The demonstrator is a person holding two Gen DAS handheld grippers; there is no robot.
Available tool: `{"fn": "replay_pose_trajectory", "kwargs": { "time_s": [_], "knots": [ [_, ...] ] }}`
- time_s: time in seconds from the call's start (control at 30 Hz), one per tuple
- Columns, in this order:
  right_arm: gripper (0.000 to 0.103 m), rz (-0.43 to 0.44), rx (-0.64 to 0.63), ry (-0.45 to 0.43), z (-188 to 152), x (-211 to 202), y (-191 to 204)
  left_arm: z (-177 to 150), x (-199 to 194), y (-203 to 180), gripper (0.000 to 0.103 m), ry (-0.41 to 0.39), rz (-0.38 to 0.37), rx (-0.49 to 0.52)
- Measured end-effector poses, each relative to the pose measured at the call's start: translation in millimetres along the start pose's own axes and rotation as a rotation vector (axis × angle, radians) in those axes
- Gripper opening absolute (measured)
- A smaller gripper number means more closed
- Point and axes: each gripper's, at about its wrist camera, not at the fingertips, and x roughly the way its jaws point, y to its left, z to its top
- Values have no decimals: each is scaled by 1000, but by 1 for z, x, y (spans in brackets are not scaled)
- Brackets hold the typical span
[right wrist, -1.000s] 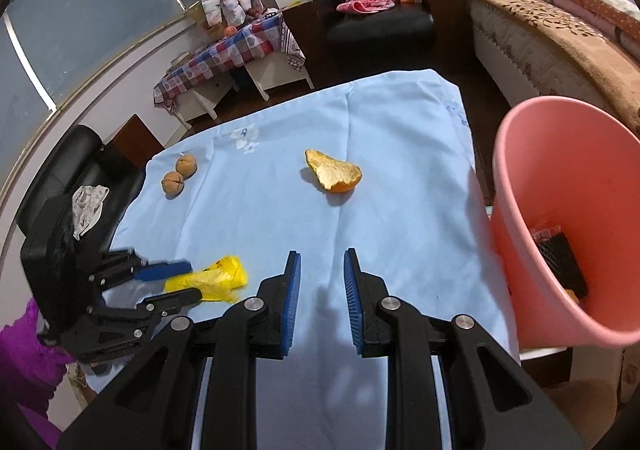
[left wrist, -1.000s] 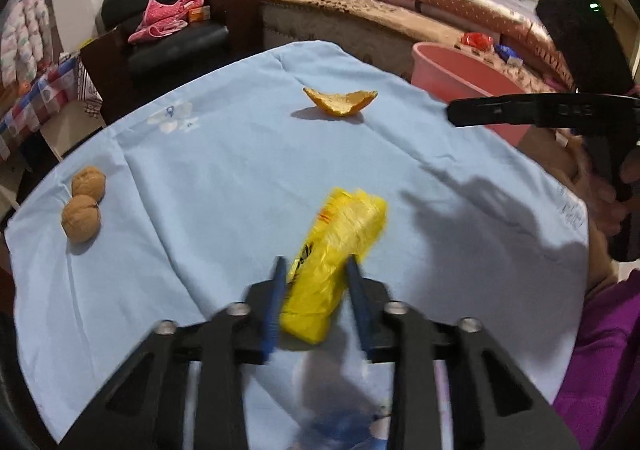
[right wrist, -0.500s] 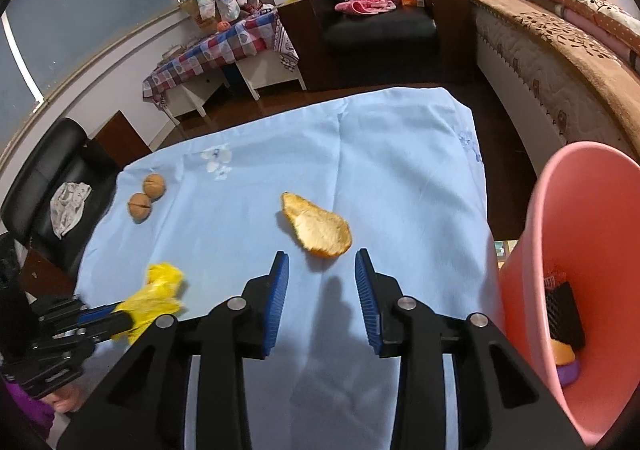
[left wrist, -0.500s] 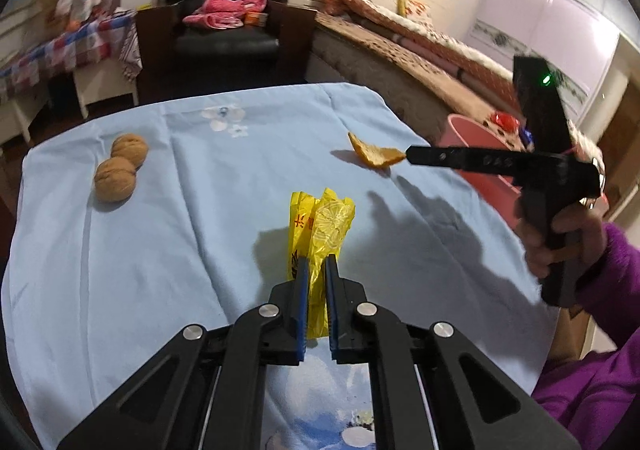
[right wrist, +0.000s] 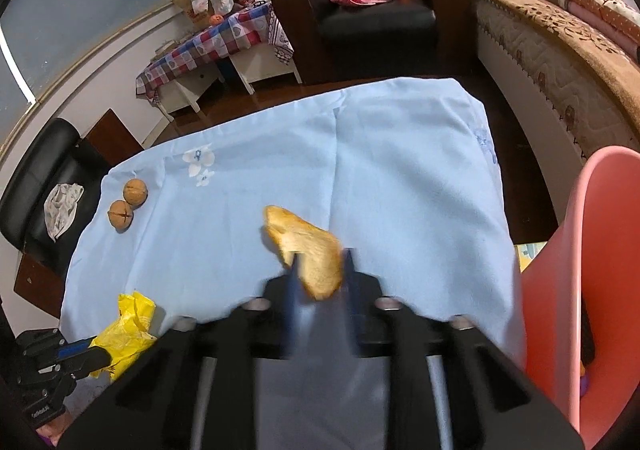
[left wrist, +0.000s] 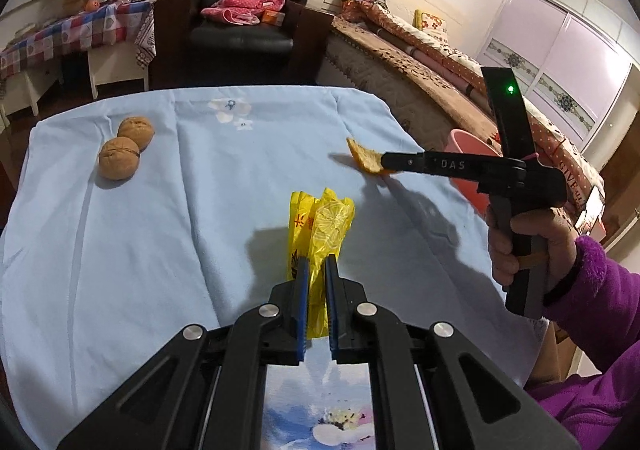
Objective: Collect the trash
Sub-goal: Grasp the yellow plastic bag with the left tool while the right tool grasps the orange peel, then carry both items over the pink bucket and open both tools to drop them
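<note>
A crumpled yellow wrapper is held just above the light blue tablecloth, with my left gripper shut on its near end. In the right wrist view the same wrapper sticks out of the left gripper at the lower left. An orange peel stands tilted between the blurred fingers of my right gripper, whose jaws are closing, the pads against the peel's sides. From the left wrist view, the right gripper reaches in from the right with its tip on the peel.
Two walnuts lie together at the cloth's far left. A pink bin stands off the table's right edge, with dark items inside. A hand in a purple sleeve holds the right gripper. An armchair and a bed lie beyond the table.
The left gripper shut on the yellow wrapper, rolled upright and lifted it a little. The right gripper moved forward over the orange peel, opened wider, then closed on it.
</note>
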Motion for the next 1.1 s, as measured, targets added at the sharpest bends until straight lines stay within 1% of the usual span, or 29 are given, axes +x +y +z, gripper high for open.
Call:
{"fn": "replay_pose_trajectory", "kwargs": {
  "time_s": [0.03, 0.07, 0.1, 0.37, 0.57, 0.8, 0.97, 1.1],
  "knots": [
    [14, 5, 1, 1, -1, -2, 1, 0, -1, -1, 7, -4, 3, -4],
    [8, 7, -2, -3, -3, -5, 2, 0, -2, -1, 7, -8, 5, -7],
    [4, 8, -3, -6, -5, -8, 3, -1, -4, -2, 7, -12, 7, -10],
    [4, 72, 19, -33, -23, -43, 9, 0, -12, -12, 7, -42, 40, -11],
    [4, 91, 22, -76, -36, -73, 12, 6, -20, -24, 7, -68, 43, -10],
    [4, 85, 53, -119, -51, -101, 0, 20, -20, -49, 7, -90, 27, 6],
    [4, 66, 99, -165, -57, -122, -21, 32, -12, -77, 7, -95, 6, 30],
    [4, 27, 128, -209, -60, -139, -41, 43, -3, -101, 7, -96, -15, 53]
  ]
}}
